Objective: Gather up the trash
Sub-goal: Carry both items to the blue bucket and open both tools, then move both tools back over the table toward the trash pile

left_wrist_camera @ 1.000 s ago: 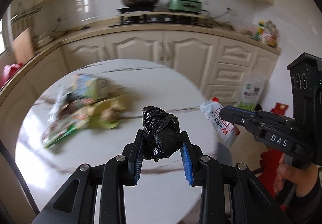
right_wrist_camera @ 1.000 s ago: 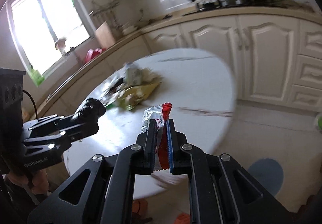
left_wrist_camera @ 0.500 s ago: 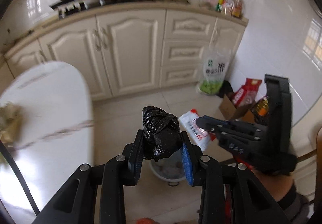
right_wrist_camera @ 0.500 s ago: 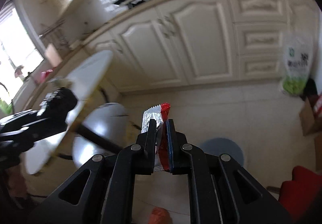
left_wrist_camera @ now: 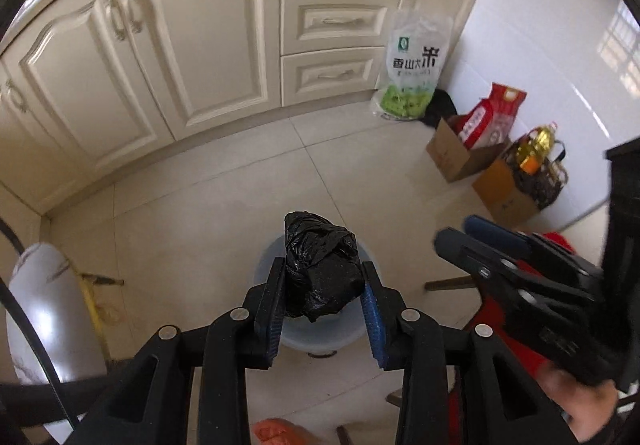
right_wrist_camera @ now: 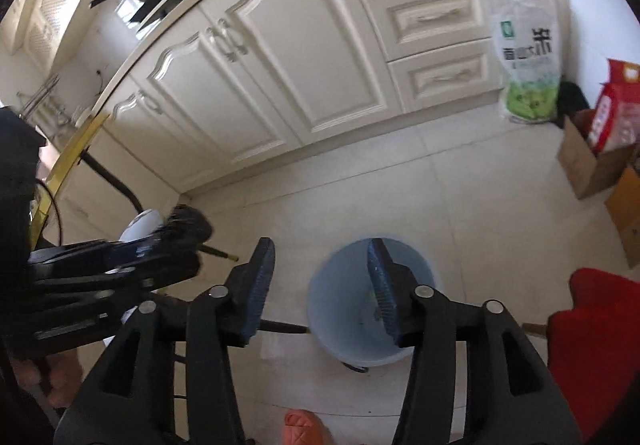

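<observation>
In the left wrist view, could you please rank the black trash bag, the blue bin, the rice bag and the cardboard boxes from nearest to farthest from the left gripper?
1. Black trash bag: clamped between the left gripper fingers.
2. Blue bin: on the floor directly below.
3. Cardboard boxes: right, by the wall.
4. Rice bag: farthest, leaning against the drawers.

From my left wrist view, the black bag (left_wrist_camera: 320,277) covers most of the pale blue bin (left_wrist_camera: 352,341); only its rim shows. The right gripper (left_wrist_camera: 452,237) at 3 o'clock is motion-blurred, so I cannot read its jaws there. The red object (right_wrist_camera: 592,329) at 4 o'clock is cut off.
</observation>
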